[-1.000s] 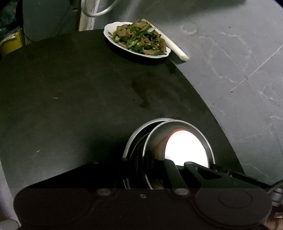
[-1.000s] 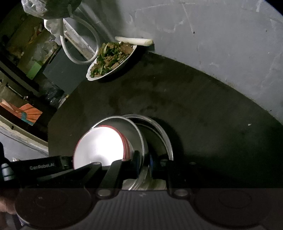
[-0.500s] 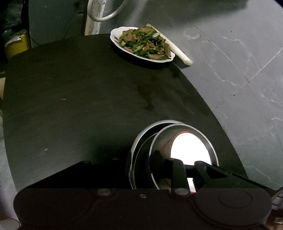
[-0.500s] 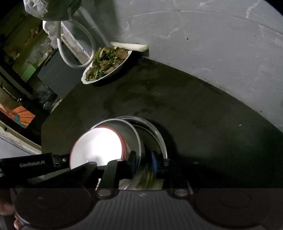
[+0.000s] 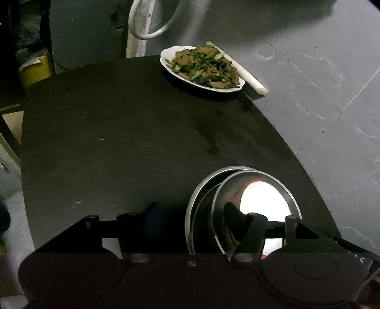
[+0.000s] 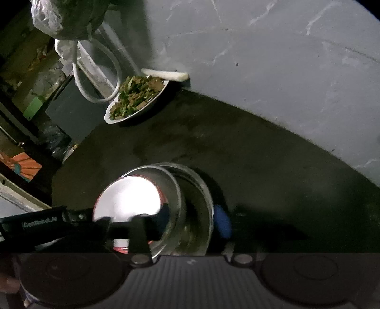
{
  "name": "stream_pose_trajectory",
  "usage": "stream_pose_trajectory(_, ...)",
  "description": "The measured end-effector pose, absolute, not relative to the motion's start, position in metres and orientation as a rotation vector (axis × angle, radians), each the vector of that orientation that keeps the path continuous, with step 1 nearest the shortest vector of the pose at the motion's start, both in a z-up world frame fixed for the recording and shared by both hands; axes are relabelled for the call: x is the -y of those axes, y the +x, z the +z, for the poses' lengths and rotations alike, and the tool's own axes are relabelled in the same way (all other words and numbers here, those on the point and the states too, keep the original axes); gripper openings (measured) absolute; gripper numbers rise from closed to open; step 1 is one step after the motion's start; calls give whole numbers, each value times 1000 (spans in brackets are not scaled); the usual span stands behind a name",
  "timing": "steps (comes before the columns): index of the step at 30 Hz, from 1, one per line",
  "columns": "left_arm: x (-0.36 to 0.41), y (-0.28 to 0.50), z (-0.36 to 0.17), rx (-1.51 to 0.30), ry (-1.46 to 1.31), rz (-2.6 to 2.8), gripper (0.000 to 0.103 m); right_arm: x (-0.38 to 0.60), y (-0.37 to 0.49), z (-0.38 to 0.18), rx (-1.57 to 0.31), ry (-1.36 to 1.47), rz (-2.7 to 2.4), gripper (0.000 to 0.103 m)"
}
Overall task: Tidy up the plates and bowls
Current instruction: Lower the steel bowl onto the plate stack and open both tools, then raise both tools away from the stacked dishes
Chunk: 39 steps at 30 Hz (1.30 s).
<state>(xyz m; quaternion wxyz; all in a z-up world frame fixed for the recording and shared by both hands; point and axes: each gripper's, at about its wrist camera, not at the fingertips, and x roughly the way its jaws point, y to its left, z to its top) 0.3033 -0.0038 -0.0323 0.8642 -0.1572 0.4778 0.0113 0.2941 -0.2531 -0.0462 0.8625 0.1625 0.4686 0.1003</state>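
Observation:
Two steel bowls sit nested and askew on the dark round table (image 5: 118, 133), with a white red-rimmed bowl (image 5: 263, 199) inside the inner steel bowl (image 5: 275, 183). The outer steel bowl (image 5: 201, 187) shows as a rim to its left. My left gripper (image 5: 192, 216) is open, its fingers straddling the bowl rims. My right gripper (image 6: 192, 221) is open too, its fingers on either side of the outer steel bowl (image 6: 197, 190); the white bowl (image 6: 128, 197) lies to the left. A white plate of stir-fried greens and meat (image 5: 201, 66) stands at the table's far edge (image 6: 137, 99).
A white cylinder (image 5: 239, 73) lies beside the food plate on the grey floor (image 5: 308, 83). A white hose loop (image 5: 152, 21) hangs behind the table. Clutter and a yellow container (image 5: 35, 69) stand at the far left.
Both grippers have opened from being shut on the steel bowl rims. The bowls now rest on the table, and both cameras have pulled back a little.

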Motion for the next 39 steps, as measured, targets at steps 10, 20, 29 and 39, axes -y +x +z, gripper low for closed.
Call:
stream_pose_trajectory(10,5,296,-27,-983,-317,74,79,254,289,-41,-955,313,215,66)
stream_pose_trajectory(20,7,283,-17,-951,-332,98,101,255,283,-32,-908,260,228,84)
stream_pose_trajectory(29,11,265,-6,-900,-346,109,102,257,277,-19,-851,233,256,103)
stream_pose_trajectory(39,14,220,17,-683,-306,136,102,267,256,2,-714,188,314,103)
